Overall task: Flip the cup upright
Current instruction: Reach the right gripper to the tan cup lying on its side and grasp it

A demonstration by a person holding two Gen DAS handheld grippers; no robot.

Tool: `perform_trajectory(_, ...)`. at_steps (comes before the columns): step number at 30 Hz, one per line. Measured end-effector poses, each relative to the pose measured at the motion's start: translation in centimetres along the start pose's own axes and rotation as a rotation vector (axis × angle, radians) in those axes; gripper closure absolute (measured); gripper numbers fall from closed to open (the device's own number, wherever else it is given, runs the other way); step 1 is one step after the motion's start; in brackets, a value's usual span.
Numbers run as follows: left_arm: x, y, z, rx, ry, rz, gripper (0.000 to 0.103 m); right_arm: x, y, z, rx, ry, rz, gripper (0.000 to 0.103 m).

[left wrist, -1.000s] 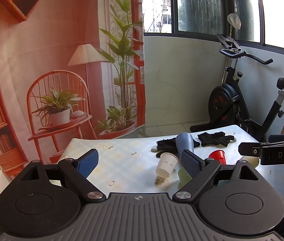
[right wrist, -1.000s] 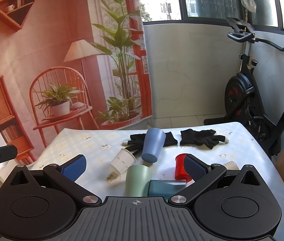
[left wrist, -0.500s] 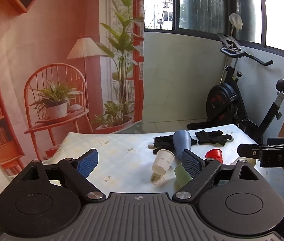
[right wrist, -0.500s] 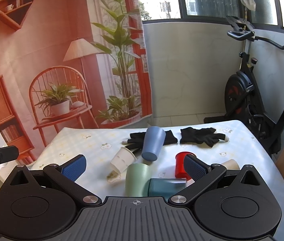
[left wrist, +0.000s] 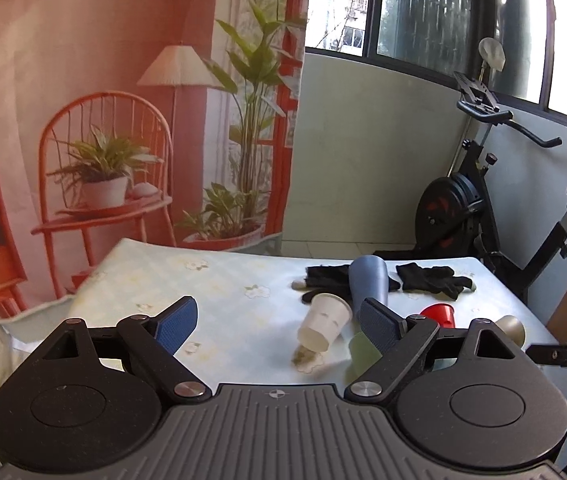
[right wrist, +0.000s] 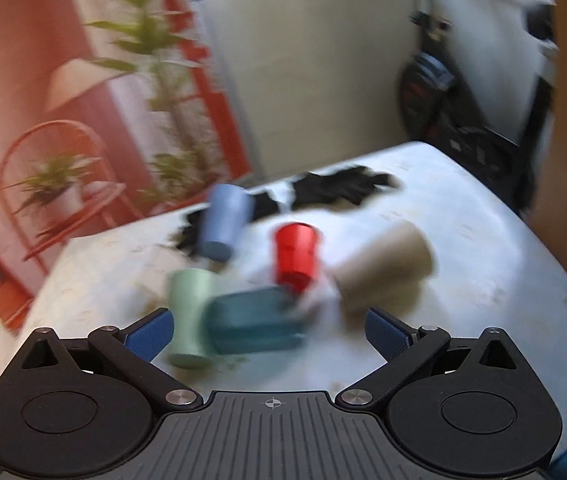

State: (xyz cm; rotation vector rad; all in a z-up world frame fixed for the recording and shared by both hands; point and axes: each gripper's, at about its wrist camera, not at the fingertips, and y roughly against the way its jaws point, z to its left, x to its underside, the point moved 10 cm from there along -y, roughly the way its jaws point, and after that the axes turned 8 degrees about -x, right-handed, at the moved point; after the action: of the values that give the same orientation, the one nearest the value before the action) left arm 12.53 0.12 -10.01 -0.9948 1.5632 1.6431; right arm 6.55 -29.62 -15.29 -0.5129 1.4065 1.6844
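Several cups lie on their sides on the table (left wrist: pixel 219 300). In the blurred right wrist view I see a blue cup (right wrist: pixel 225 226), a red cup (right wrist: pixel 297 256), a beige cup (right wrist: pixel 387 268), a green cup (right wrist: pixel 189 312) and a teal cup (right wrist: pixel 255 318). My right gripper (right wrist: pixel 269 330) is open and empty, just above and in front of the teal cup. In the left wrist view a white paper cup (left wrist: pixel 325 320) lies beside the blue cup (left wrist: pixel 367 280) and the red cup (left wrist: pixel 439 314). My left gripper (left wrist: pixel 275 322) is open and empty, short of the cups.
Two black gloves (left wrist: pixel 433 280) lie at the table's far side, also in the right wrist view (right wrist: pixel 343 186). An exercise bike (left wrist: pixel 479 200) stands behind the table on the right. A printed backdrop (left wrist: pixel 103 100) hangs on the left. The right gripper's finger (left wrist: pixel 563 354) shows at the right edge.
My right gripper has swung down and forward toward the cups, tilting and blurring its view. My left gripper has shifted a little, its view moving leftward. Both stay open.
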Motion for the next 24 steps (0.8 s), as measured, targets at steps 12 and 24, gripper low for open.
perform_trajectory(12, 1.6, -5.2, -1.8, -0.011, 0.041, 0.075, 0.013, -0.1, -5.9, -8.2, 0.086, -0.220, 0.012, 0.010)
perform_trajectory(24, 2.1, -8.0, -0.5, -0.104, 0.054, 0.120, 0.013, -2.1, -14.1, -13.2, 0.161, -0.463, -0.033, 0.006)
